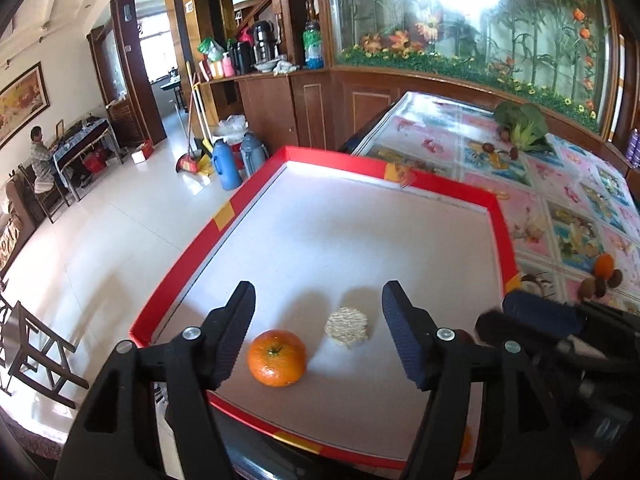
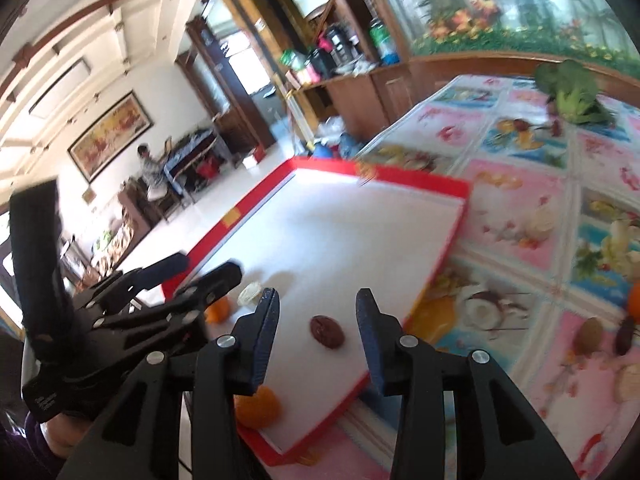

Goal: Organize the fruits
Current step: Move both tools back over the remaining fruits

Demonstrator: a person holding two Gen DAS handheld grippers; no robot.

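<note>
A: tray (image 1: 505, 236) is white inside with a red rim and yellow tape patches, tangerine (image 1: 277, 357) bright orange.

B: yep, and the surface (image 1: 560, 200) cloth is pink and blue floral squares. Date (image 2: 327, 331) looks dark reddish-brown.

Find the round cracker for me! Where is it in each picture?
Left wrist view: the cracker lies low in the middle of the white tray floor, just right of the orange, between the open fingers.
Right wrist view: the cracker is small and pale, left of centre, beside the left gripper.
Shared landmark: the red tray rim with its yellow tape patch.
</note>
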